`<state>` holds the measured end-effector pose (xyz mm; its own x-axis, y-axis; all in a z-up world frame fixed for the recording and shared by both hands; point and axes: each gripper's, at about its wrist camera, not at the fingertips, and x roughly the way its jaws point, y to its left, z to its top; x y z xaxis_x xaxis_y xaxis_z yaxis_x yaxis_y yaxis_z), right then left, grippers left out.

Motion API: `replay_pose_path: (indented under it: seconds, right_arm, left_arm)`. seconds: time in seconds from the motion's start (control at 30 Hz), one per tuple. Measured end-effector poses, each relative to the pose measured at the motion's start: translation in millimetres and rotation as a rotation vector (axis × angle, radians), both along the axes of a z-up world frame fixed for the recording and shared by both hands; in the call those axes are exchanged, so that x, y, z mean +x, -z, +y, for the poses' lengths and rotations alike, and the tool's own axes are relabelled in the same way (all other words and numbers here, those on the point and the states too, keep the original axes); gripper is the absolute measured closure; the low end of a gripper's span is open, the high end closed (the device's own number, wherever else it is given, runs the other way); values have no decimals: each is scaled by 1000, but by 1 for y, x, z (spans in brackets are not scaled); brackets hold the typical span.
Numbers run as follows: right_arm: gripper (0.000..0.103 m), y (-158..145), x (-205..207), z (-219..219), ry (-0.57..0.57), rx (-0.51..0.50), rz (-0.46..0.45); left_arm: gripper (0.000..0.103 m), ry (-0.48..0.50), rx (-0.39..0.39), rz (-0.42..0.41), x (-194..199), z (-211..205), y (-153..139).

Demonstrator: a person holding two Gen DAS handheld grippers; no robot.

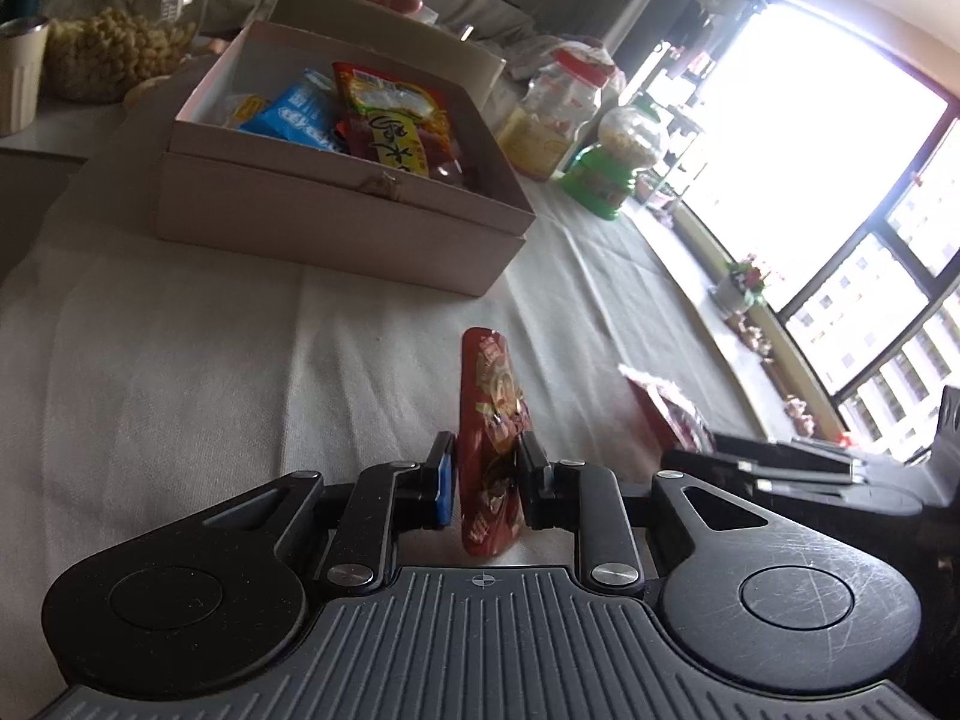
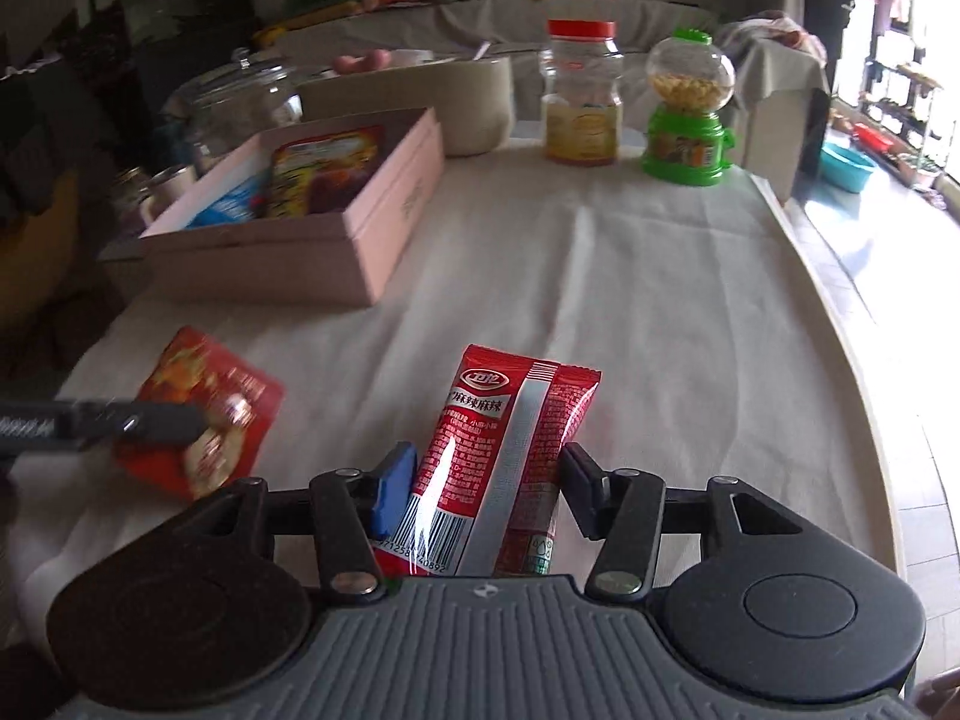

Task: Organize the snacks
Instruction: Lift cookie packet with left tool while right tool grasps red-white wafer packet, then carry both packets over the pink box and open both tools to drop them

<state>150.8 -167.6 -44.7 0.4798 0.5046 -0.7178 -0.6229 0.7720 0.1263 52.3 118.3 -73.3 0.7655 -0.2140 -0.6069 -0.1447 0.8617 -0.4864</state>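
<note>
Red snack packet (image 1: 489, 444) edge-on inside left claw (image 1: 485, 480), pinched

Red packet (image 2: 510, 468): Chinese heading partly legible, "麻辣麻辣"; barcode digits partly legible, "71258…0892". Yellow label on box packet (image 1: 399, 141): Chinese characters, not made out.

On the counter (image 2: 600, 276), the open box (image 2: 360, 240) sits far left with snack packets (image 2: 324, 174) in it. Behind and right of it stand a jar (image 2: 581, 102) and a candy dispenser (image 2: 687, 114), side by side.
</note>
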Motion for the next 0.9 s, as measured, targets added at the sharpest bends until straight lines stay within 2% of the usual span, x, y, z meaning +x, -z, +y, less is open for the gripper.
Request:
replay_pose_path:
  seconds: [0.17,0.3,0.4,0.5,0.63,0.8,0.87,0.9]
  right_arm:
    - [51,-30,-25,2,-79,9,-71]
    - [51,-78,-32,15,-144,74,-189]
    - [51,-120,-27,36,-189,122,-282]
    - [51,-156,-8,67,-213,157,-323]
    - [50,-188,31,117,-201,154,-321]
    - [50,-189,67,177,-175,64,-325]
    - [50,-182,80,198,-177,25,-309]
    - [50,-178,87,208,-175,7,-292]
  left_arm:
    - [80,4,-42,-110,-28,8,-25]
    - [80,-47,-8,-246,-38,38,-78]
    - [80,-100,35,-328,-31,65,-119]
    - [80,-181,27,-337,-6,97,-137]
    - [79,-218,-102,-277,46,137,-125]
    - [79,-173,-258,-178,109,169,-71]
    - [79,-157,-268,-109,131,178,-48]
    - [78,-181,-245,-82,136,182,-40]
